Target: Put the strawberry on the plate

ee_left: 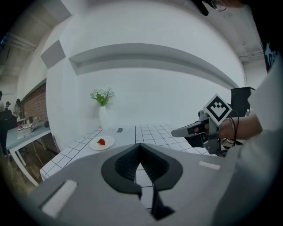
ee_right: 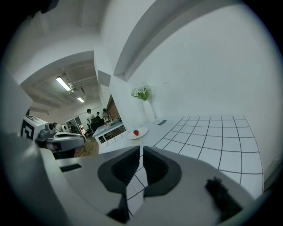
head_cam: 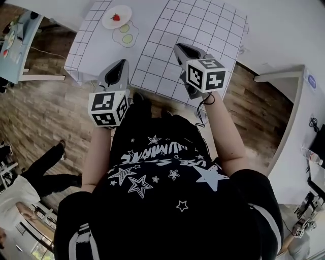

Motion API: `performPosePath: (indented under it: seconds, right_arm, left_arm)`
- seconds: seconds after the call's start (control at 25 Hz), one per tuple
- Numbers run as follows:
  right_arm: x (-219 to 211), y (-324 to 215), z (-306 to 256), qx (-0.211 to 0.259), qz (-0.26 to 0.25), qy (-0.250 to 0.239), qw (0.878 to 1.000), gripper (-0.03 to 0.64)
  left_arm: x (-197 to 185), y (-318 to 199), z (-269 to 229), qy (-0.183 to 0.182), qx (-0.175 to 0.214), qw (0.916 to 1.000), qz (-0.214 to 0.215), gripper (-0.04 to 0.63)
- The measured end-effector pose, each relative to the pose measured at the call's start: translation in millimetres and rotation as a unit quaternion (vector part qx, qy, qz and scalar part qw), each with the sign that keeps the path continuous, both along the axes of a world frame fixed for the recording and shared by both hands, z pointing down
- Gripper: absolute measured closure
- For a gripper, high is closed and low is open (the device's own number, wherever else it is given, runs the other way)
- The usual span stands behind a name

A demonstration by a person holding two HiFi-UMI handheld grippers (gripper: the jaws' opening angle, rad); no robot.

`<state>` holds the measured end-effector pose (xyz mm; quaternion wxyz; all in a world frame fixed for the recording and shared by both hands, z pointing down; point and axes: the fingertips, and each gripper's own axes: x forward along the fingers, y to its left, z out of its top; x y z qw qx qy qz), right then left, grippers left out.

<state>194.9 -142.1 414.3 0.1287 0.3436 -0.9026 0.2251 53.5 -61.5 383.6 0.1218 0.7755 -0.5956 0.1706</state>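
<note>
One strawberry (head_cam: 116, 17) lies on the plate (head_cam: 125, 12), far from both jaws.

head: steeply down over table (head_cam: 203, 25) | gripper views: level across it — all share plate (head_cam: 125, 12)

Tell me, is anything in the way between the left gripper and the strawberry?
Nothing tall. Between the left gripper and the strawberry there is only checked tablecloth and a flat white mat with green rounds, just in front of the plate. The strawberry already sits on that plate.
</note>
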Motion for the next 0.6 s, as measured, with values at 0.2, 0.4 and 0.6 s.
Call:
performPosePath:
  seconds: [0.2, 0.4, 0.6]
  right_arm:
    - [0, 12, 4, -0.011, -0.010, -0.019, 1.000, 0.602]
    - [2, 32, 14, -0.025, -0.010, -0.015, 1.000, 0.603]
    - [-1, 63, 26, -0.039, -0.027, 0.017, 0.999, 0.603]
  left_arm:
    - [0, 16, 2, 0.004, -0.011, 0.9998, -0.016, 0.586]
    - [1, 33, 9, 0.014, -0.019, 0.9995, -0.022, 0.586]
    - [-3, 64, 16, 0.033, -0.024, 0.9987, -0.032, 0.586]
